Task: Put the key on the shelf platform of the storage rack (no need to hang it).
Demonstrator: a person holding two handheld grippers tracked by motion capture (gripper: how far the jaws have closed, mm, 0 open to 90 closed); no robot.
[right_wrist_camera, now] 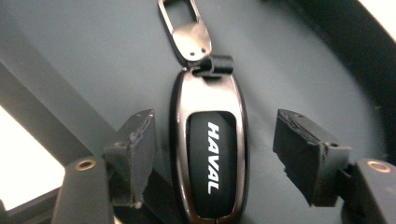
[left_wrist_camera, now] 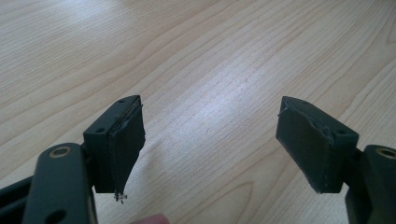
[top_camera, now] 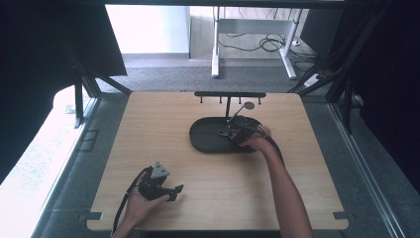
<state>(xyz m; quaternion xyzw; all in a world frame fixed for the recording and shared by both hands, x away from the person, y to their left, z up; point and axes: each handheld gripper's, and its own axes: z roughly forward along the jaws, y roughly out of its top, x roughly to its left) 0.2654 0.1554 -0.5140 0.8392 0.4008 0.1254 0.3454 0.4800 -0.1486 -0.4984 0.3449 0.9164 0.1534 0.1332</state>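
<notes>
A dark metal key fob [right_wrist_camera: 212, 154] marked HAVAL, with a clip at its top end, lies flat in the black oval tray [right_wrist_camera: 70, 56]. My right gripper [right_wrist_camera: 215, 130] stands open astride it, one pad on each side; the left pad is close to the fob's edge and the right pad is clearly apart from it. From above, that gripper [top_camera: 236, 132] reaches into the right half of the tray [top_camera: 205, 136]. My left gripper [top_camera: 176, 191] rests near the table's front edge, its jaws [left_wrist_camera: 210, 121] wide open over bare wood with nothing between them.
Behind the tray a black rack [top_camera: 229, 94] with several small hooks stands on a post, with a small round tag [top_camera: 248, 105] beside it. The wooden table [top_camera: 148, 124] ends close behind the rack. A desk frame and cables lie on the floor beyond.
</notes>
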